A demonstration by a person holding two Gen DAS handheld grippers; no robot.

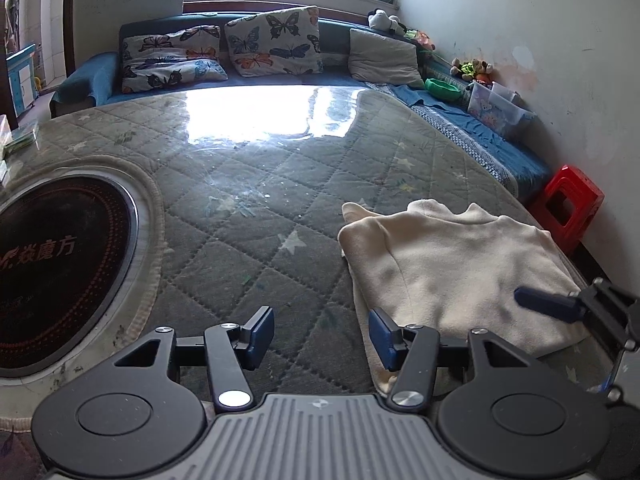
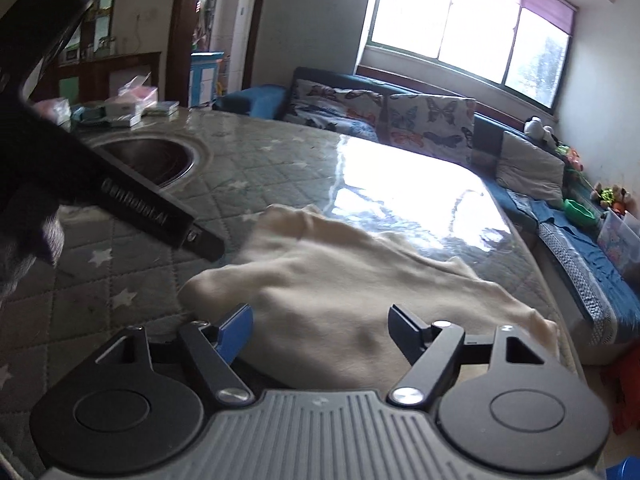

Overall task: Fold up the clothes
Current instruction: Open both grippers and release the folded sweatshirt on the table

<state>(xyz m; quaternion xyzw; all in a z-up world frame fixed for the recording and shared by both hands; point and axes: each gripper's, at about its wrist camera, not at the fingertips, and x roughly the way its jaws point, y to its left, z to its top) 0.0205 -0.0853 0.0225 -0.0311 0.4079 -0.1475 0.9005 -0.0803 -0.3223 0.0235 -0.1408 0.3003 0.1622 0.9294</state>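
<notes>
A cream garment [image 1: 456, 268] lies folded flat on the quilted green table cover [image 1: 248, 216], at the near right. My left gripper [image 1: 322, 338] is open and empty, low over the cover, its right finger at the garment's left edge. My right gripper [image 2: 320, 332] is open and empty, just above the garment [image 2: 340, 296]. The right gripper's finger [image 1: 548, 304] shows over the garment's right side in the left wrist view. The left gripper's body [image 2: 132, 200] shows at the left in the right wrist view.
A round black cooktop [image 1: 60, 264] is set into the table at the left; it shows as a round recess [image 2: 156, 156] in the right wrist view. Boxes [image 2: 128, 108] sit at the table's far left. A blue sofa with pillows [image 1: 272, 40] runs behind. A red stool [image 1: 568, 204] stands at the right.
</notes>
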